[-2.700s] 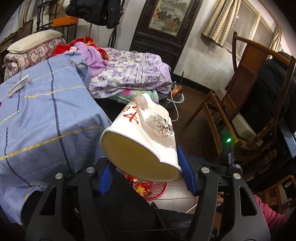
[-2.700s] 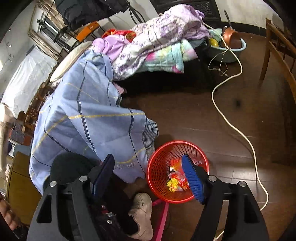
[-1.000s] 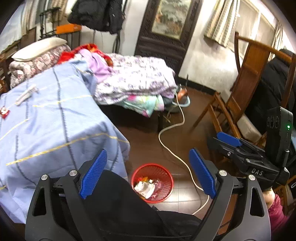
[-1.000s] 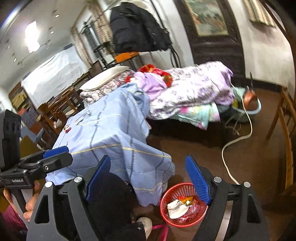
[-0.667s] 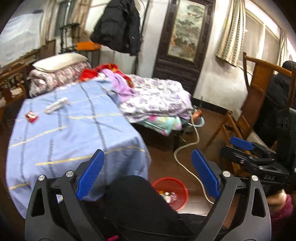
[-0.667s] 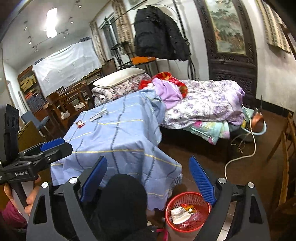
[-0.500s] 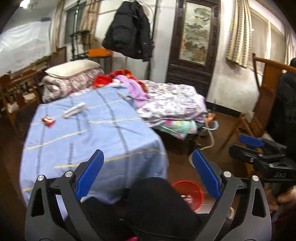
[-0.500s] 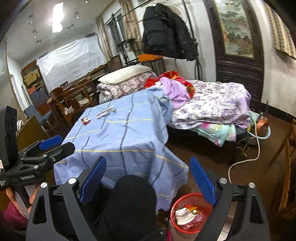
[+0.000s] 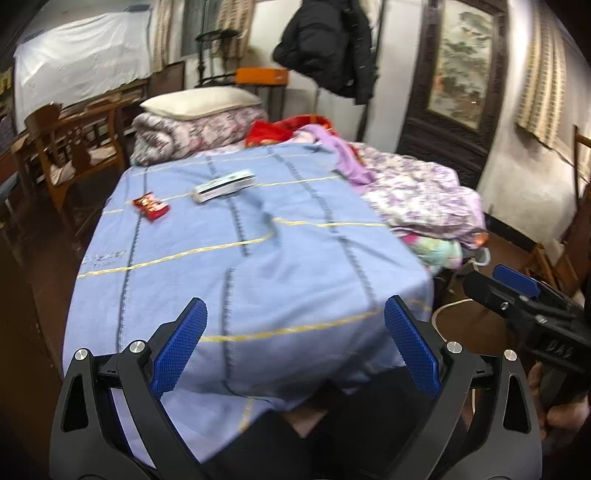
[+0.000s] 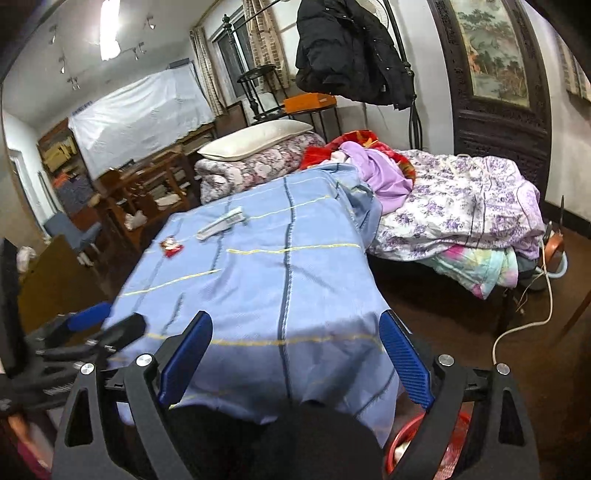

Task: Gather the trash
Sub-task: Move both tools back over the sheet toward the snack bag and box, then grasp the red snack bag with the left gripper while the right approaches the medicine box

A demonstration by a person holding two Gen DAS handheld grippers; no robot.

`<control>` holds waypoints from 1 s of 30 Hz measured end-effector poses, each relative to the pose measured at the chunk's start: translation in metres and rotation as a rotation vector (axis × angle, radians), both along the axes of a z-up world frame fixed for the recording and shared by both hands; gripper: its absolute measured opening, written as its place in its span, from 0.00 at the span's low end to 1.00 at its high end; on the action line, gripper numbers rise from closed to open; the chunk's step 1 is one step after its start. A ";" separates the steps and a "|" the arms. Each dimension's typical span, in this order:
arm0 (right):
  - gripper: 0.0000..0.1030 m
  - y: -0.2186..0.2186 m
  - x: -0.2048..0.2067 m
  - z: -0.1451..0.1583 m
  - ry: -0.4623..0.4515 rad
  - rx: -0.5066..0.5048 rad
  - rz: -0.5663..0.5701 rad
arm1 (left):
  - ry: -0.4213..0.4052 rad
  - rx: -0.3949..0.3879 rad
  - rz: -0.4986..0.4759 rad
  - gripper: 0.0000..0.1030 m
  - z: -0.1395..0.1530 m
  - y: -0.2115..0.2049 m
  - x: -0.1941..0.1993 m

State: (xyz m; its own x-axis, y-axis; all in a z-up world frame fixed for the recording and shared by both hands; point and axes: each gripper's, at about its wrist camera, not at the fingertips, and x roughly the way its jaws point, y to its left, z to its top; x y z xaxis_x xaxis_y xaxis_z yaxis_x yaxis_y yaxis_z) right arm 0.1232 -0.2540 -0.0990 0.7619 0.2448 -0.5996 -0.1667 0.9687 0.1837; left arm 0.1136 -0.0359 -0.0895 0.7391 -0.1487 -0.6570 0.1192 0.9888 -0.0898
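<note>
Red wrapper [image 9: 150,208] flat on blue cloth [image 9: 258,258]; both claws wide, empty.

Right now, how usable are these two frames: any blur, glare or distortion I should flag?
Left wrist view: motion-smeared, the blue cloth and white packet are soft, though the left hand-held gripper stays sharp. Right wrist view: crisper, the red wrapper reads clearly, but the ceiling light blows out. Both show fisheye bending and dark corners.

Left gripper [image 9: 295,343], right gripper [image 10: 295,354]: black frames, blue ribbed pads, silver screws; pink sleeve.
</note>
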 end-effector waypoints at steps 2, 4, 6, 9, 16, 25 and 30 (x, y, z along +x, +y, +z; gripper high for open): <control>0.87 0.012 0.014 -0.012 -0.002 -0.037 -0.009 | 0.019 -0.003 0.026 0.90 -0.006 0.013 0.012; 0.87 0.019 0.027 -0.022 0.004 -0.045 -0.009 | 0.039 -0.009 0.055 0.90 -0.013 0.028 0.026; 0.87 0.026 0.042 -0.035 0.008 -0.050 -0.016 | 0.054 -0.005 0.082 0.90 -0.020 0.038 0.036; 0.87 0.030 0.059 -0.049 0.005 -0.065 -0.033 | 0.074 0.009 0.121 0.90 -0.029 0.054 0.053; 0.87 0.038 0.076 -0.071 -0.029 -0.098 -0.056 | 0.117 0.013 0.227 0.90 -0.045 0.107 0.102; 0.87 0.038 0.086 -0.085 0.011 -0.078 -0.042 | 0.189 -0.165 0.335 0.90 -0.059 0.178 0.184; 0.87 0.043 0.087 -0.088 0.008 -0.090 -0.023 | 0.185 -0.129 0.363 0.90 -0.067 0.181 0.226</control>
